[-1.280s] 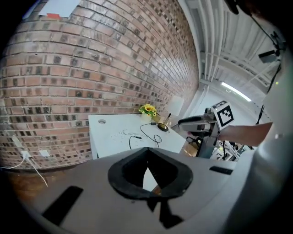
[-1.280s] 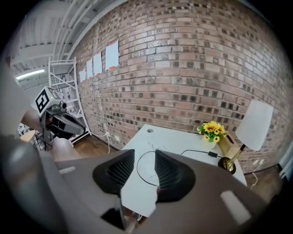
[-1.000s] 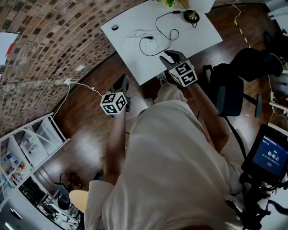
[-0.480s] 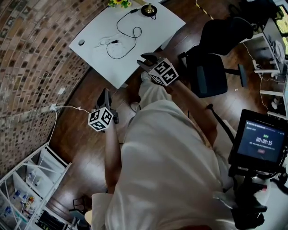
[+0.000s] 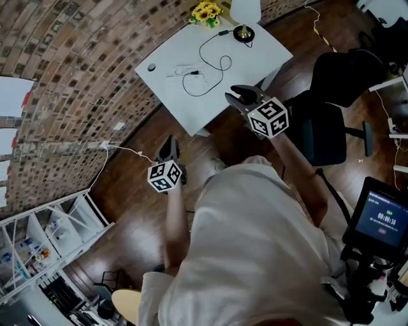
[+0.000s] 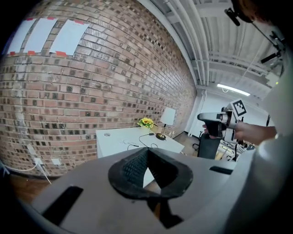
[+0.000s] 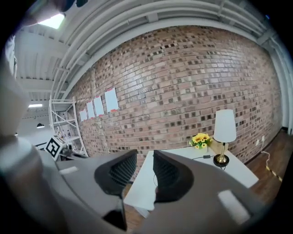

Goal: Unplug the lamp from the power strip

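Note:
A white-shaded lamp [image 5: 244,13] stands at the far corner of the white table [image 5: 255,48], beside yellow flowers [image 5: 205,11]. Its black cable [image 5: 217,63] loops across the top to a plug by a small white item [image 5: 182,69]; I cannot make out a power strip for sure. My right gripper [image 5: 241,95] hovers at the table's near edge, open, its jaws just closing with nothing between them. My left gripper [image 5: 168,149] is lower, over the wooden floor, shut and empty. The right gripper view shows the lamp [image 7: 224,130] well ahead.
A brick wall [image 5: 70,76] runs along the left, with a socket and white cable [image 5: 105,145]. A black office chair [image 5: 338,83] stands right of the table. White shelves [image 5: 51,235] are at lower left, a timer screen [image 5: 382,216] at lower right.
The right gripper has risen and come up to the table's near edge, its jaws a little narrower. The left gripper has shifted forward, still shut. The head view has swung.

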{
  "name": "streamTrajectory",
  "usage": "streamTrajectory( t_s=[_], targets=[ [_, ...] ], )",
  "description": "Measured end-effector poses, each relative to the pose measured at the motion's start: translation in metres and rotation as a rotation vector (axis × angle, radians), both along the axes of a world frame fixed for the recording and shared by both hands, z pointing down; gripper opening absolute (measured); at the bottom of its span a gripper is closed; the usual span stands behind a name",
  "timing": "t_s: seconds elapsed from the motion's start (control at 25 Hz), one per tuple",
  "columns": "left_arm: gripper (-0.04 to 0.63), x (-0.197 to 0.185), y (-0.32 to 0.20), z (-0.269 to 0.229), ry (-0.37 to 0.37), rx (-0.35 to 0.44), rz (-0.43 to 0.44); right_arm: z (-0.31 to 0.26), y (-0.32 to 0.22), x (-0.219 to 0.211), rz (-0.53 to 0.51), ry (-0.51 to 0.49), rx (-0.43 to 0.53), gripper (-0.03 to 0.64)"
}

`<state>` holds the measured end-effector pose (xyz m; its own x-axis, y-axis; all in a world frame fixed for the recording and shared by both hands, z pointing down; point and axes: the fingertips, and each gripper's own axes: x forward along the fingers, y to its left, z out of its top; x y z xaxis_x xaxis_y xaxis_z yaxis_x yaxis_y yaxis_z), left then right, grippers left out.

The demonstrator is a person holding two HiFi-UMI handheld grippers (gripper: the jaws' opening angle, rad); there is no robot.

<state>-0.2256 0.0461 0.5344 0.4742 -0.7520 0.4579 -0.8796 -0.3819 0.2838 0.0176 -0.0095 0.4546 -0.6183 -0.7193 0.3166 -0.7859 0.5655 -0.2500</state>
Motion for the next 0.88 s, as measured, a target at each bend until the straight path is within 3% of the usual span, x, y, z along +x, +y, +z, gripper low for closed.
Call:
streamTrajectory(
  t_s=[0.24,0.44,0.6,0.88],
  targets=[
    [0.005,0.055,0.03,-0.014,0.004,0.001,-0.025,-0.049,0.027,0.047,-0.027,-0.06,0.069,0.098],
    [0.005,0.095,0.065,-0.012,0.012,-0.007,-0.049,-0.053,0.046,0.093,-0.026,-0.034,0.058,0.098],
    [0.005,0.111,0.096,-0.025,0.018,0.003,-0.074,-0.056,0.06,0.123,-0.018,0.022,0.07,0.098],
    [0.005,0.106,0.147,-0.002,-0.001,-0.015,-0.155,-0.027,0.096,0.166,0.004,0.027,0.064,0.098]
  ],
)
